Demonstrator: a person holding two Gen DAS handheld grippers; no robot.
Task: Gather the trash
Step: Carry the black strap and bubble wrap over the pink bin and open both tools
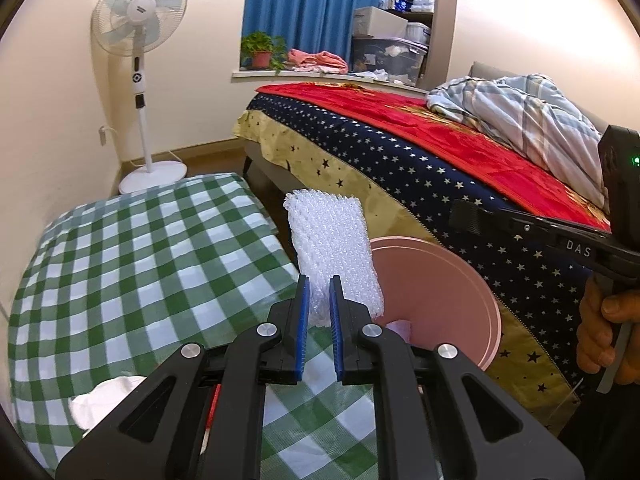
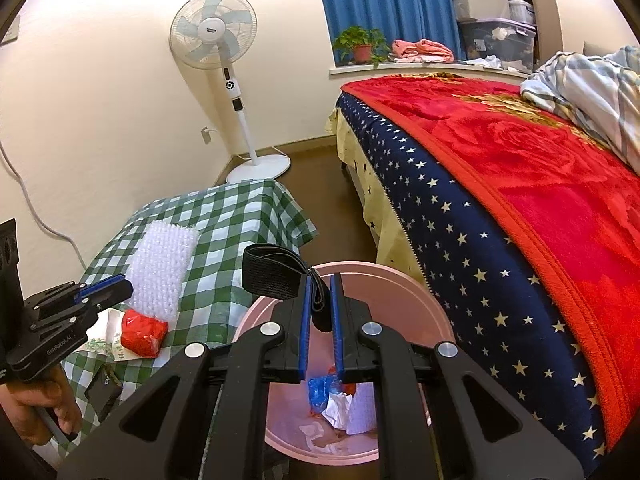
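Observation:
My left gripper (image 1: 319,292) is shut on the lower edge of a white bubble-wrap sheet (image 1: 332,248), which stands up over the right edge of the green-checked table (image 1: 140,260), beside the pink bin (image 1: 440,292). From the right wrist view, the left gripper (image 2: 116,288) holds the bubble-wrap sheet (image 2: 164,268) above a red crumpled wrapper (image 2: 144,332). My right gripper (image 2: 320,292) is shut on a black elastic strap (image 2: 272,272) over the pink bin (image 2: 400,280), which holds blue, white and red scraps (image 2: 332,396). A white crumpled tissue (image 1: 104,400) lies on the table.
A bed with a starred sheet (image 2: 460,220) and red blanket (image 2: 540,160) runs close along the bin's right side. A white standing fan (image 2: 216,32) is in the far corner. A strip of brown floor (image 2: 340,208) separates table and bed. A hand (image 1: 600,332) holds the right gripper's handle.

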